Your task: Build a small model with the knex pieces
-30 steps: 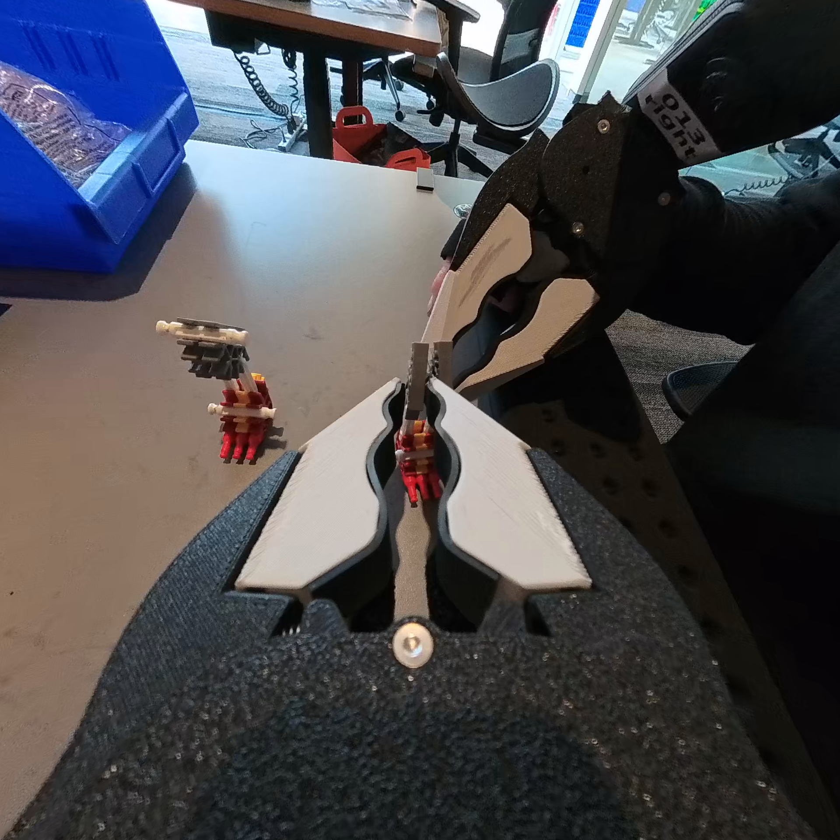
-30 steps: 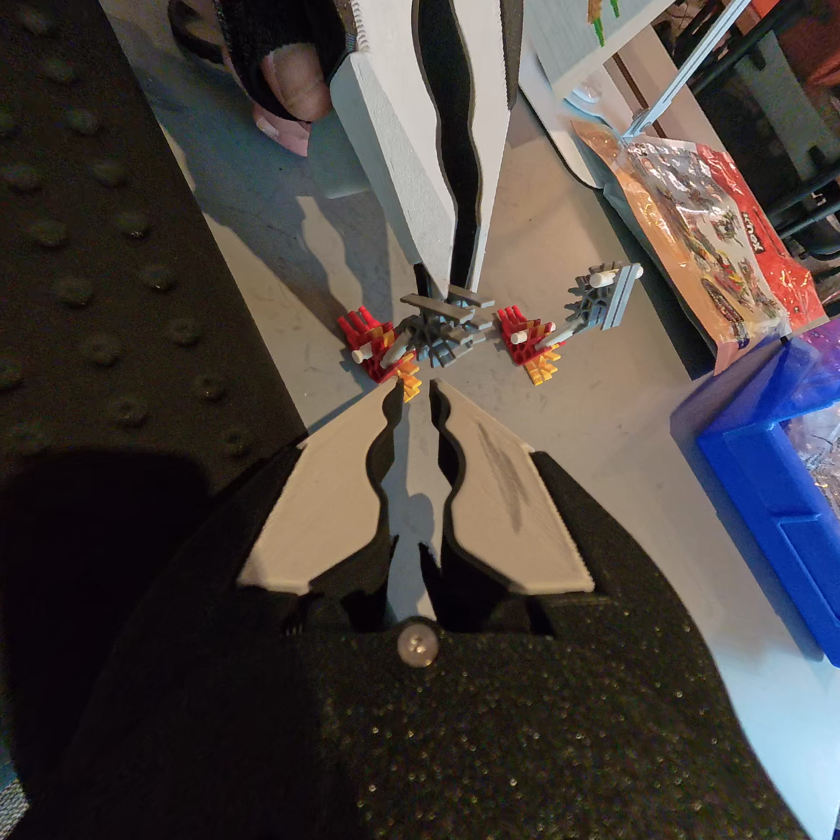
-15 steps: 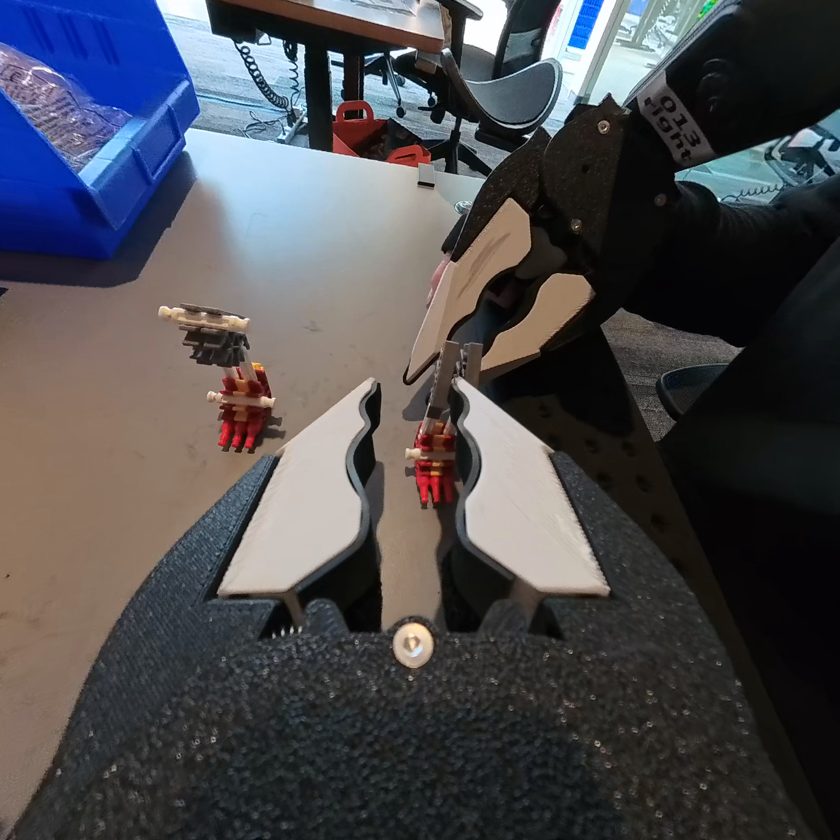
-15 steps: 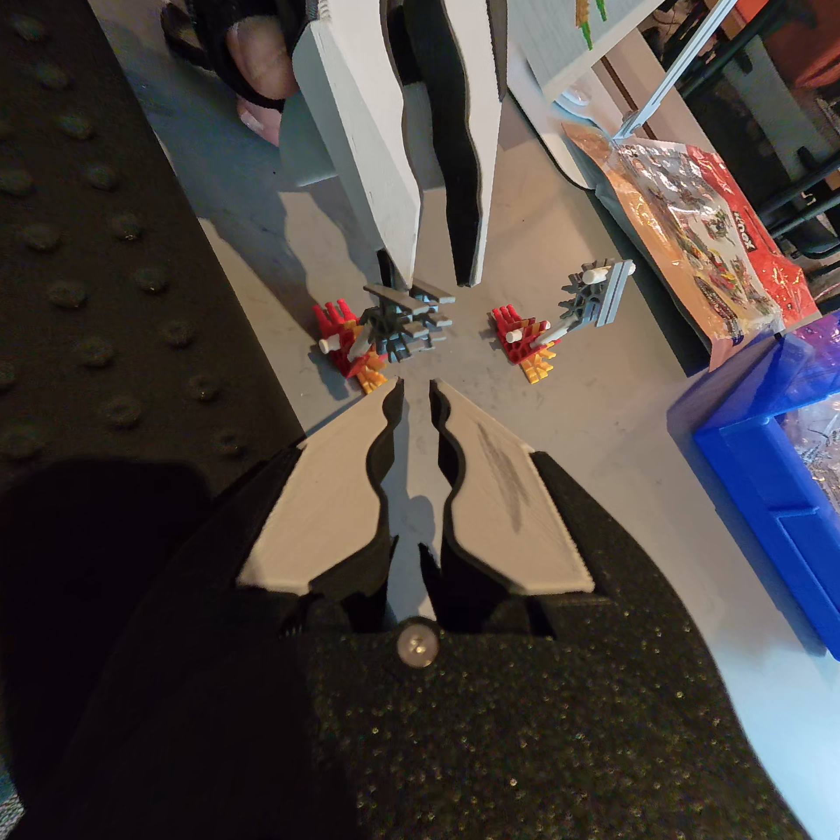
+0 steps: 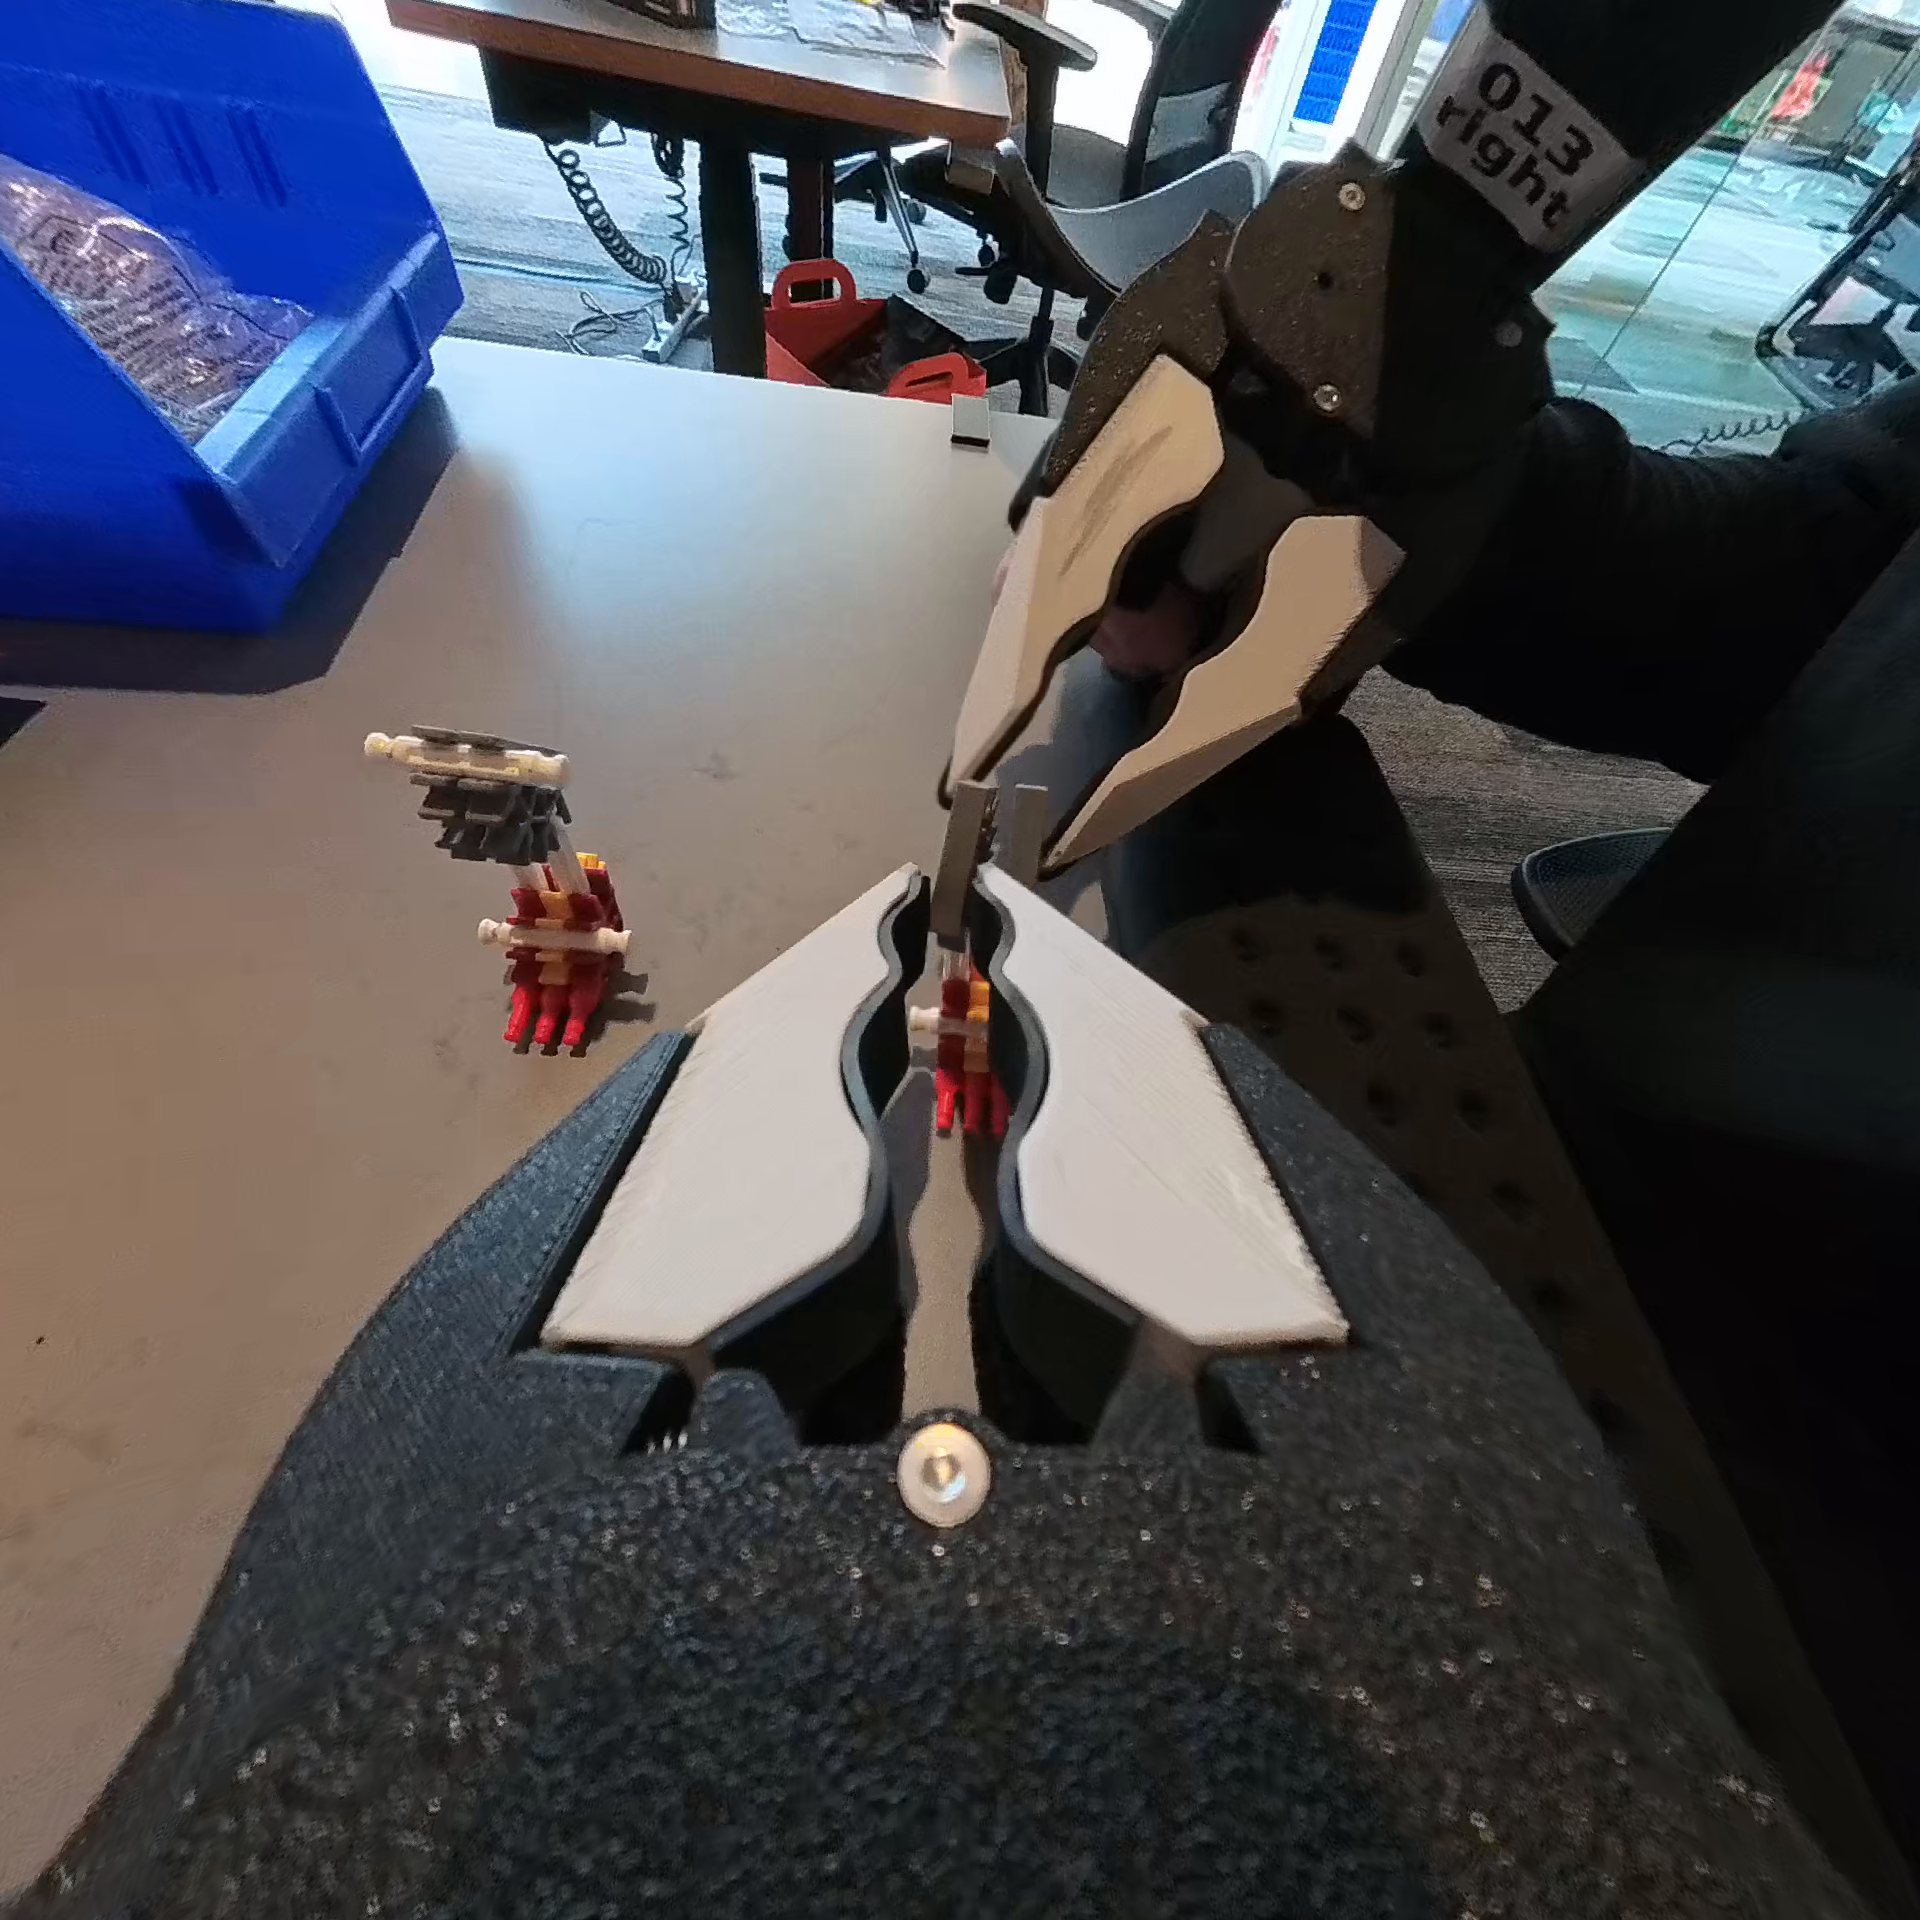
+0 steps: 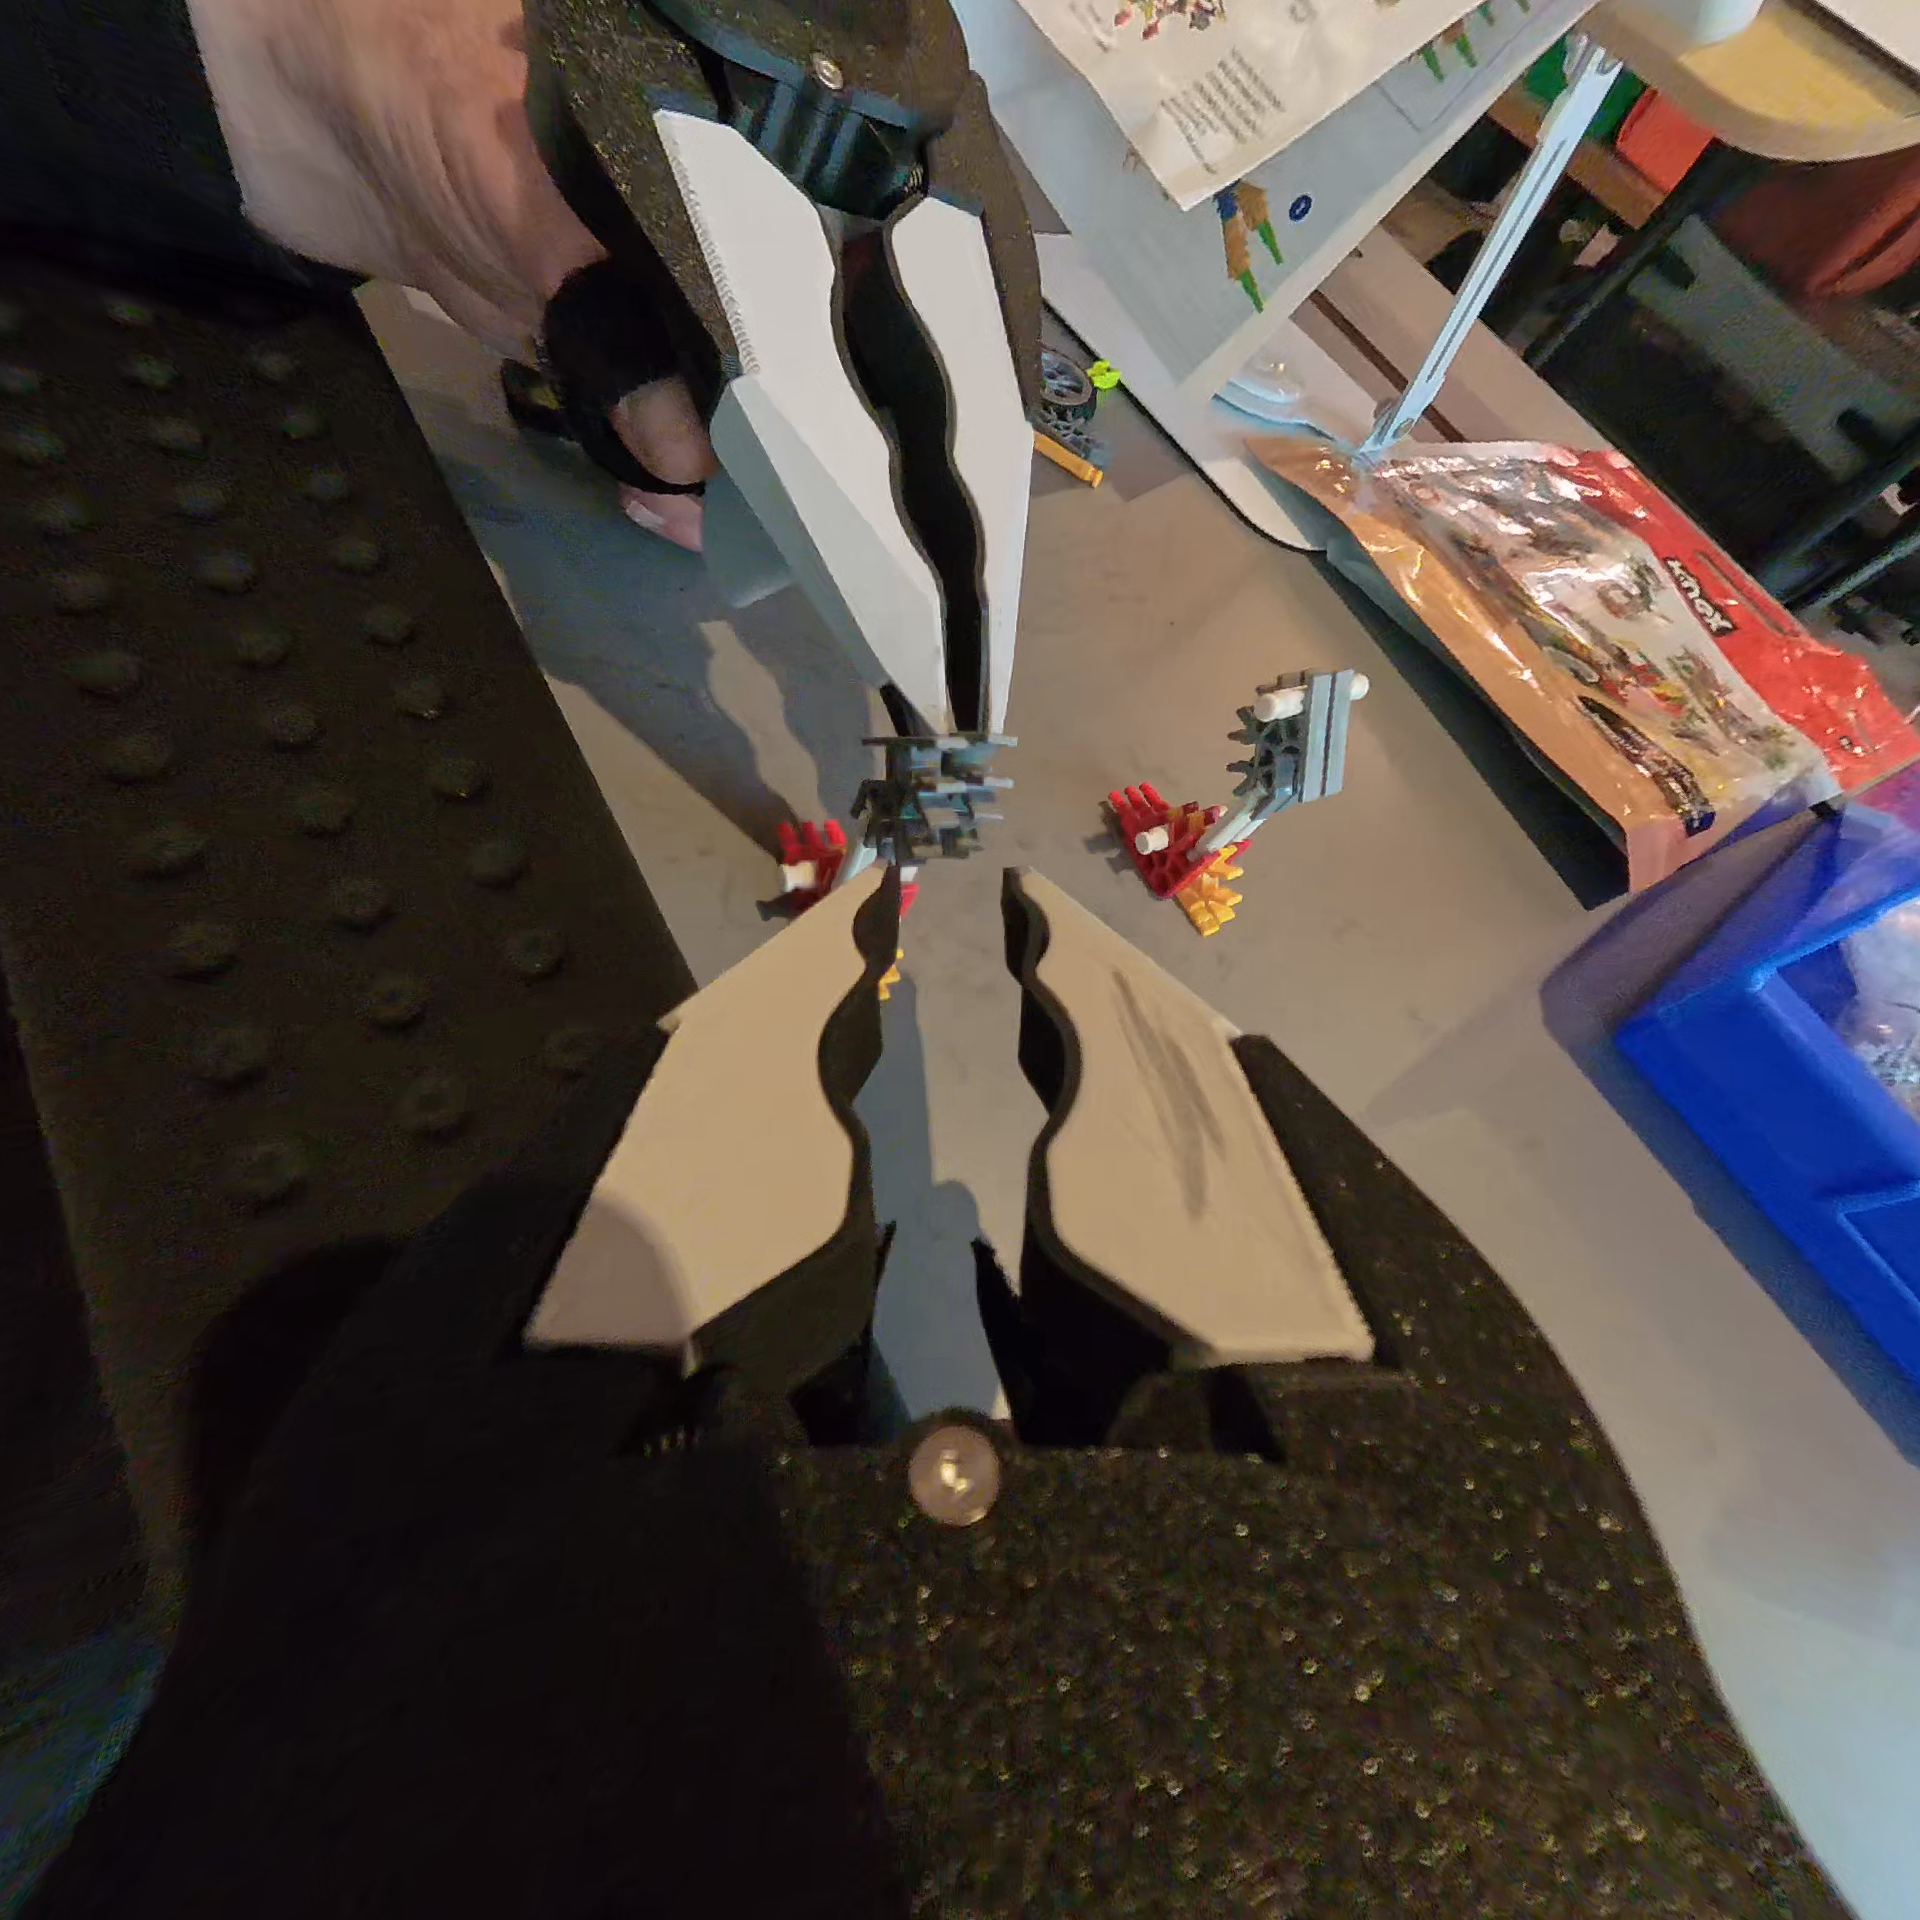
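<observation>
Spread half a second ago, the left gripper (image 5: 951,883) is now clenching the grey-topped red-and-yellow plastic connector figure (image 5: 961,1039) standing on the grey table (image 5: 312,1143), while the right gripper (image 6: 945,883) is hovering unclenched just beside it, with a matching second figure (image 5: 540,914) standing apart

Blue bin (image 5: 187,436) cropped, contents blurred

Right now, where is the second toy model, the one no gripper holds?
The free toy model stands on the grey table, left of the left gripper in the left wrist view, with the blue bin behind it.
</observation>
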Demonstrator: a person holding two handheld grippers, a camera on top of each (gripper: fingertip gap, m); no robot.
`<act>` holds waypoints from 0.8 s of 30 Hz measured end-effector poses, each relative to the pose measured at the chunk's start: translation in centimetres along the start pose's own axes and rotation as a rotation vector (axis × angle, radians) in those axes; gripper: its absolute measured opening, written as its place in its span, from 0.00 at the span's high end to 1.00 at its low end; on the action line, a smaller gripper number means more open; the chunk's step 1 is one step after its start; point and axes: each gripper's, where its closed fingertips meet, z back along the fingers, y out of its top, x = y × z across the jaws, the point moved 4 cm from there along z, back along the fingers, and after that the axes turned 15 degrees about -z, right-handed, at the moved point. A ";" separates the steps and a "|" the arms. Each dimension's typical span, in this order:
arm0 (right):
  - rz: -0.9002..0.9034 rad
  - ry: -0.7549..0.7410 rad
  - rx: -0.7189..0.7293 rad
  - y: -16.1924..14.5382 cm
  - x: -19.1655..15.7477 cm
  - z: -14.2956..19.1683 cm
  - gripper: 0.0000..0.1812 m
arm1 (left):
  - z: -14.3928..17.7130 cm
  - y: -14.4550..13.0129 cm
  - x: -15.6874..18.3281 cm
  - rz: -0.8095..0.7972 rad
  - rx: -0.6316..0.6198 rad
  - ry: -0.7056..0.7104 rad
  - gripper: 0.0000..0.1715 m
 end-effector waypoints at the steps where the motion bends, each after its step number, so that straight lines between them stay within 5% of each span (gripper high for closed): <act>1: -0.006 -0.001 0.002 0.0 0.1 0.1 0.89 | 0.0 0.0 0.1 -0.001 0.002 -0.002 0.96; 24: -0.023 0.000 0.046 0.0 0.1 0.4 0.92 | -0.9 0.3 0.1 -0.023 -0.019 0.042 0.97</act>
